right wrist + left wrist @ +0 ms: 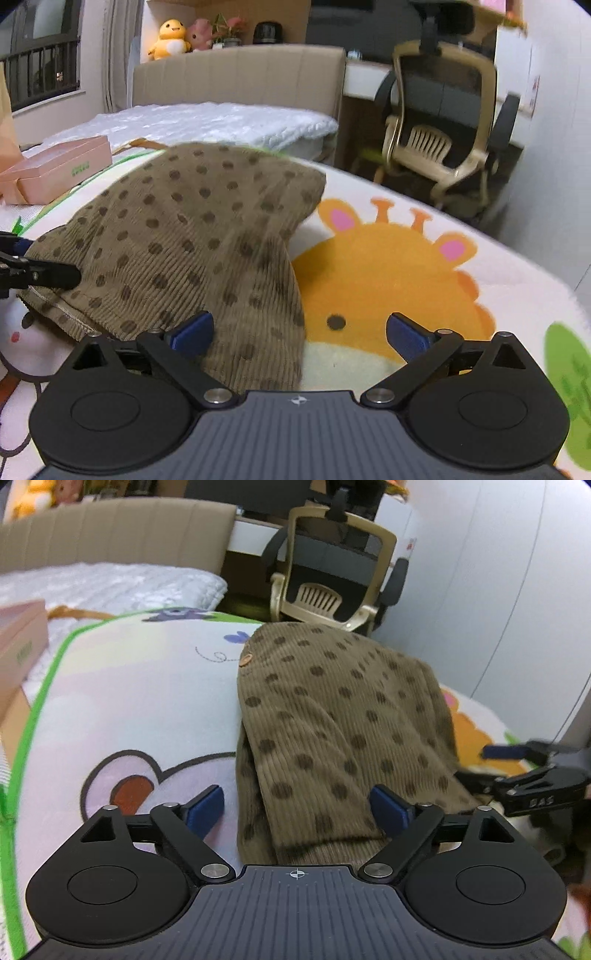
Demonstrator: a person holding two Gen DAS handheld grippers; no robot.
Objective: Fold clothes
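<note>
A brown corduroy garment with dark dots (332, 723) lies folded in a long mound on a cartoon-print play mat (140, 701); a small button shows at its far left corner. My left gripper (297, 808) is open, its blue pads straddling the garment's near end. In the right wrist view the same garment (192, 243) lies left of centre on the mat (388, 266). My right gripper (299, 332) is open at the garment's near right edge, the left pad over the cloth. Each gripper shows in the other's view, the right one (532, 771) and the left one (37, 275).
A pink box (62, 166) sits on the mat's left side. A white quilted bed (207, 122) with a beige headboard lies behind. An office chair (447, 122) stands past the mat's far edge, with a wall on the right.
</note>
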